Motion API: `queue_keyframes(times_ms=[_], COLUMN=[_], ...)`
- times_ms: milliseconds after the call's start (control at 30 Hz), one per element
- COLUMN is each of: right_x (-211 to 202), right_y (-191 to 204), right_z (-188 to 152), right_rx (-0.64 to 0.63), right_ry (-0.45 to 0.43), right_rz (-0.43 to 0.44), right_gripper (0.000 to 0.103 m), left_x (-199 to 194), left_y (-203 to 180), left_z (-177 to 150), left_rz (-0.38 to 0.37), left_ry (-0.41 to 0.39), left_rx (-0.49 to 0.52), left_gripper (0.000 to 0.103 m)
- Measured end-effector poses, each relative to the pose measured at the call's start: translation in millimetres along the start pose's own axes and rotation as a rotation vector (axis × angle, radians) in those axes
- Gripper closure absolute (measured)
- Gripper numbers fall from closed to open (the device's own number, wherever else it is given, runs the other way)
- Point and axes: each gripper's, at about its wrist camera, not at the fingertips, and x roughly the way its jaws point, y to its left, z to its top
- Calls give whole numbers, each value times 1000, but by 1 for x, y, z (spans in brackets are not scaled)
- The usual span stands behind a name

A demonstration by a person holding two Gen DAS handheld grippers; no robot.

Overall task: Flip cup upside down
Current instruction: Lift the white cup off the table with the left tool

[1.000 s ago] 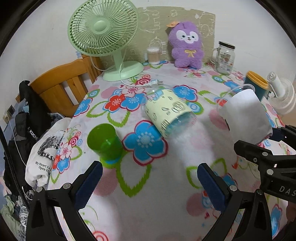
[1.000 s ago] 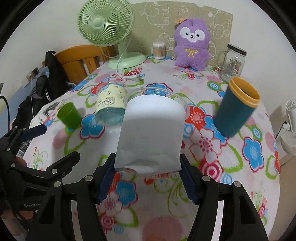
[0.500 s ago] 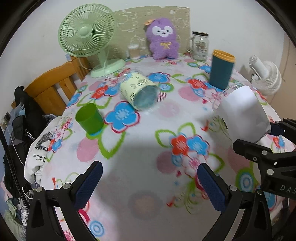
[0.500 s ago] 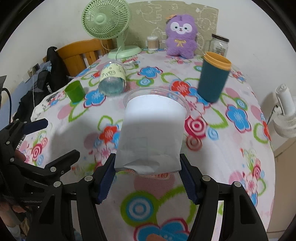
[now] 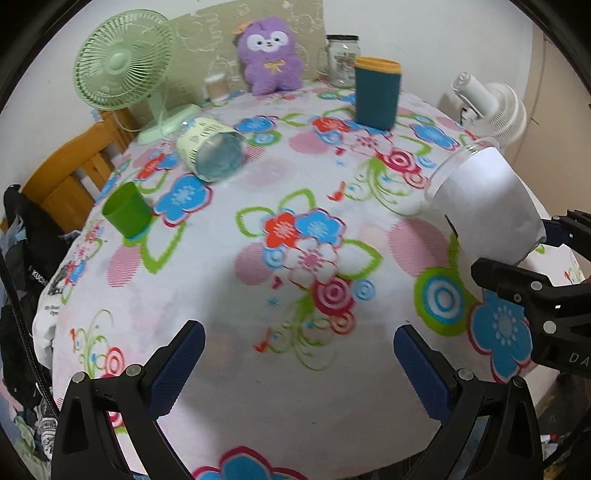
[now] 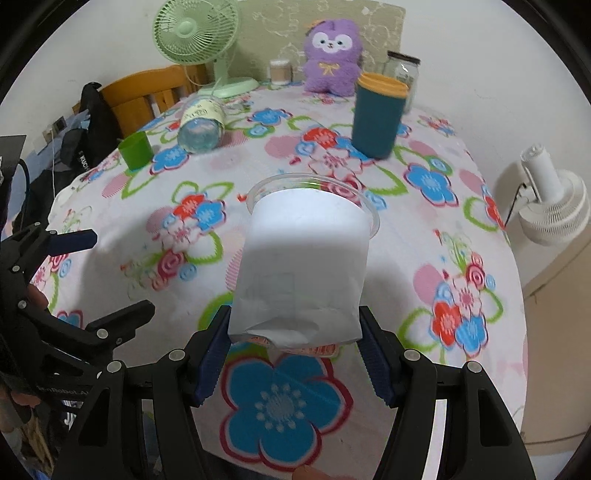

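**Cup held in the air, flip not yet finished**

While the right gripper [image 6: 295, 343] clamps the base end of the clear plastic cup [image 6: 306, 258] between its blue pads [image 6: 212, 354], the cup hangs above the near-right part of the flowered tablecloth [image 6: 424, 332], touching nothing else. A white paper sleeve wraps its wall. The left gripper [image 5: 295, 365] hangs over the near-left part of the table with its fingers spread wide and nothing between them.

By my reading, the task is partway along: the cup is picked up and carried, but it is neither inverted nor set down. What remains is to turn the rim fully downward, lower it onto the cloth and let go.

The cup's long axis runs along the gripper's fingers, base toward the wrist and open rim pointing away toward the far side of the table. In the left wrist view it lies tilted, rim up and to the left, so the mouth faces sideways and slightly up, not down.

Farther off, a small green cup [image 5: 127, 210] stands at the left; beyond it a cream-patterned clear cup [image 5: 208, 147] lies on its side. A teal tumbler with an orange rim [image 6: 378, 114] stands far right. A green desk fan [image 6: 195, 33], a purple plush toy [image 6: 330, 55] and a glass jar [image 5: 341, 61] line the far edge.
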Motion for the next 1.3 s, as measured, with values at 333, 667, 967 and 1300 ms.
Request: queue_keyframes(times_ms=[333, 667, 967, 1300], right_x=[9, 0, -55, -73], right_y=[-8, -20, -63, -139], right_z=[-12, -9, -12, -41], right_rx=[13, 45, 93, 233], right_ry=[42, 33, -90, -127], right_rz=[5, 33, 41, -25], right_gripper=[32, 7, 5, 2], left_x=[4, -1, -28, -41], left_y=[-23, -26, -36, -92], left_z=[-5, -1, 15, 45], left_rz=[2, 5, -69, -185], left_ry=[19, 12, -14, -27], left_rx=[97, 118, 91, 102], left_gripper=[0, 0, 0, 0])
